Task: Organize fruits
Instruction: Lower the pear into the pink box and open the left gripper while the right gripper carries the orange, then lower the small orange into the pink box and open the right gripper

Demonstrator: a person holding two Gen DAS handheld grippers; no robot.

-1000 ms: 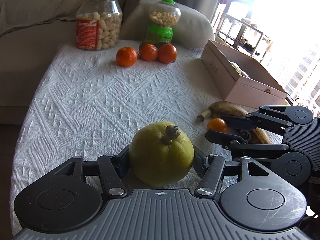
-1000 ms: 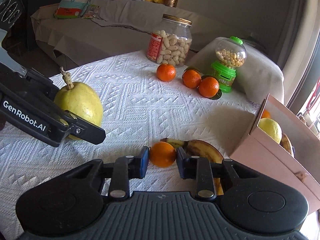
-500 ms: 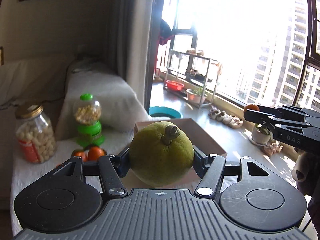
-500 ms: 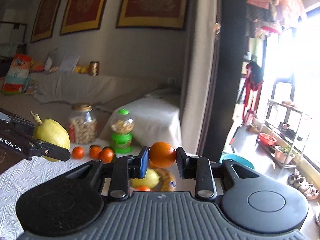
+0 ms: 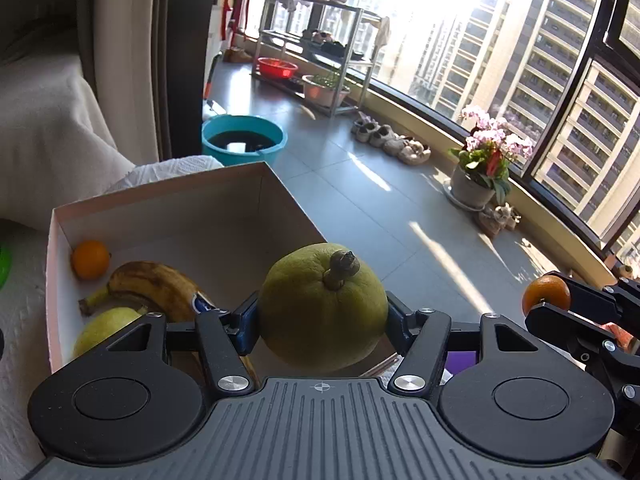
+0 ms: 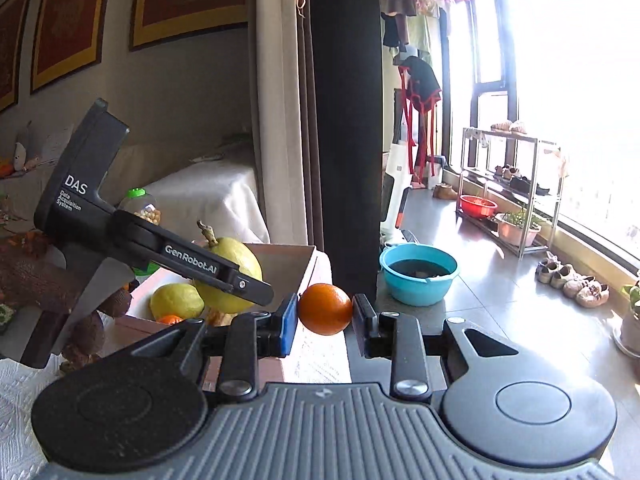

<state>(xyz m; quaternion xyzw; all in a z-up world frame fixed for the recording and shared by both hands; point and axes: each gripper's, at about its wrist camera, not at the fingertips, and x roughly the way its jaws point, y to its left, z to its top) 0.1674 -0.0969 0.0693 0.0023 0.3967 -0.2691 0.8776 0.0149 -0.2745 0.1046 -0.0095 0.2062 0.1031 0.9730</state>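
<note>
Left wrist view: the left tongs [image 5: 322, 322] stand wide, clamped on a big green pomelo [image 5: 322, 312] held above the near right corner of the open box [image 5: 168, 204]. Inside the box lie a small orange [image 5: 90, 259], a banana [image 5: 154, 286] and a yellow fruit [image 5: 105, 326]. The right tongs [image 6: 325, 316] pinch a mandarin [image 6: 325, 309] just right of the box.

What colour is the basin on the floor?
Turquoise blue basin, clearest in the right wrist view.
</note>
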